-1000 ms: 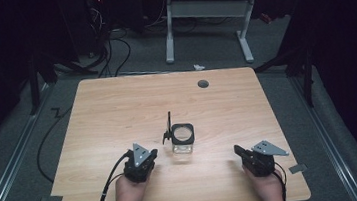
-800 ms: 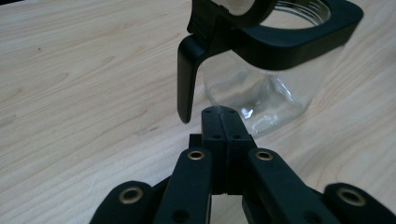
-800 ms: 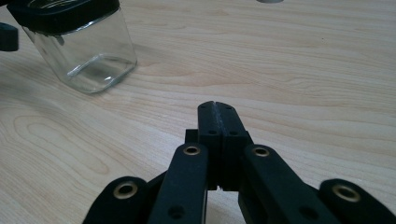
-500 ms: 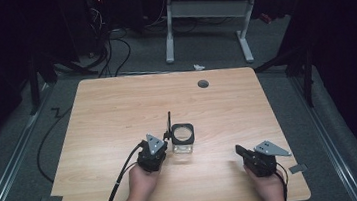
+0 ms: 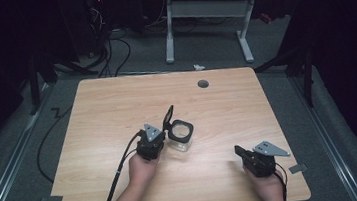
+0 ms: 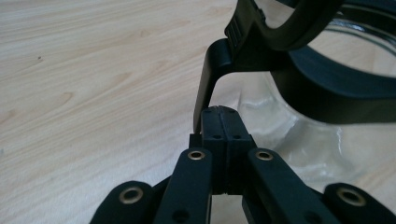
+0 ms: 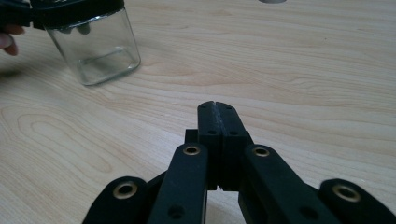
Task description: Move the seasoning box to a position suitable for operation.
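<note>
One glass jar [image 5: 181,136], lid [image 5: 168,117] up, L gripper [image 5: 155,131] beside

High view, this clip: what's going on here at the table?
A person holds a set of tongs in each hand at a wooden table. The left tongs, jaws shut, sit right by the hinge of the open black lid of a small clear glass jar; contact cannot be told. The lid stands up from the jar's rim. The right tongs, also shut and holding nothing, rest apart near the table's front right.
</note>
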Motion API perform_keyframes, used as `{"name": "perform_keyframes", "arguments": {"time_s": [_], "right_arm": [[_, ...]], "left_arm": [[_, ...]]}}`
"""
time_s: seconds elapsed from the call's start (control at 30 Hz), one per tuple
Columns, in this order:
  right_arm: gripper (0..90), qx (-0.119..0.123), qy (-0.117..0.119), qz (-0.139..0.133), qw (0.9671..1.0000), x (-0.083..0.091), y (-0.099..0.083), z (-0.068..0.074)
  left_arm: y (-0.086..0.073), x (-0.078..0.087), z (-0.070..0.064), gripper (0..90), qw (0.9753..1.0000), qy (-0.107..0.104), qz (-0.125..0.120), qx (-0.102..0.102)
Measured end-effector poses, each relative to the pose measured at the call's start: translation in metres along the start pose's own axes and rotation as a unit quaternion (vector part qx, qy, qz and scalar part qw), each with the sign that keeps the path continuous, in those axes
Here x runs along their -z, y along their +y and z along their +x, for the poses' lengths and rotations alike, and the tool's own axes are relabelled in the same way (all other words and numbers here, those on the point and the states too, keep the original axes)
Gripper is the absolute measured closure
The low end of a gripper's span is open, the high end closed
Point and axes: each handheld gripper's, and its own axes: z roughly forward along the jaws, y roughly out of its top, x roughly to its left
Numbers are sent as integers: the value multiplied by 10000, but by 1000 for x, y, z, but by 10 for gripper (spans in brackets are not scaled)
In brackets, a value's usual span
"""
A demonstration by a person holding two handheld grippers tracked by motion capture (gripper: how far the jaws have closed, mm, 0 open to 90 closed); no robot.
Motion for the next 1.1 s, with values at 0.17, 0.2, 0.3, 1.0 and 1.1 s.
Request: {"name": "perform_keyframes", "arguments": {"time_s": [0.17, 0.2, 0.3, 1.0, 1.1], "right_arm": [[900, 72, 32, 4, 10000, -4, 1, 9], [900, 95, 47, -9, 9999, -6, 2, 12], [900, 180, 103, 105, 9997, -17, 6, 23], [900, 503, 277, 373, 9977, -132, 71, 48], [900, 627, 372, 390, 9966, -136, 71, 51]], "left_arm": [[3, 12, 3, 900, 9999, -19, -100, 93], [2, 18, 4, 900, 9999, -5, -108, 51], [2, 42, 11, 900, 9998, 61, -166, -38], [4, 114, 65, 900, 9981, 491, -348, 111], [4, 113, 65, 900, 9981, 484, -356, 152]]}}
